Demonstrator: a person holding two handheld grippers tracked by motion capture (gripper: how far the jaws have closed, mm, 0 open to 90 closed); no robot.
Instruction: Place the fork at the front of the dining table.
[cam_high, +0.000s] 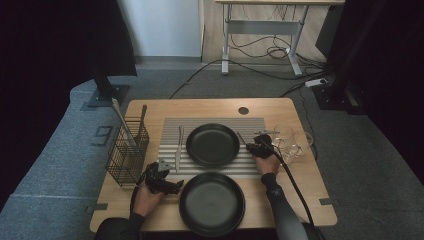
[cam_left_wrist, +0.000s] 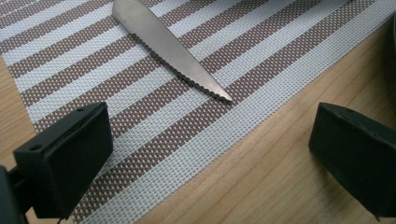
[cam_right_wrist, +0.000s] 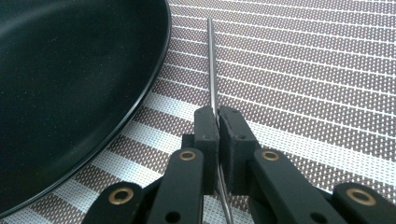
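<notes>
The knife (cam_high: 178, 148) lies flat on the striped placemat (cam_high: 170, 131), just left of the far black plate (cam_high: 213, 145), its serrated blade (cam_left_wrist: 172, 49) pointing toward the person's edge of the table (cam_high: 280, 112). At the far left of the table stands a black wire basket (cam_high: 128, 151) with a utensil leaning up out of it. Just right of the basket and near the knife's tip, the left gripper (cam_high: 163, 178) hovers over the mat's near corner; in the left gripper view its jaws stand wide apart with nothing between them, the blade tip lying a little beyond the gap. A second black plate (cam_high: 212, 203) sits on the bare wood at the near edge, beside that gripper. Right of the far plate, the right gripper (cam_high: 255, 146) has its jaws pressed together on a thin metal utensil (cam_right_wrist: 212, 70), pinched edge-on just beside the plate's rim over the mat; what kind of utensil it is cannot be told. Farthest right, clear glasses (cam_high: 292, 142) stand close behind that hand.
</notes>
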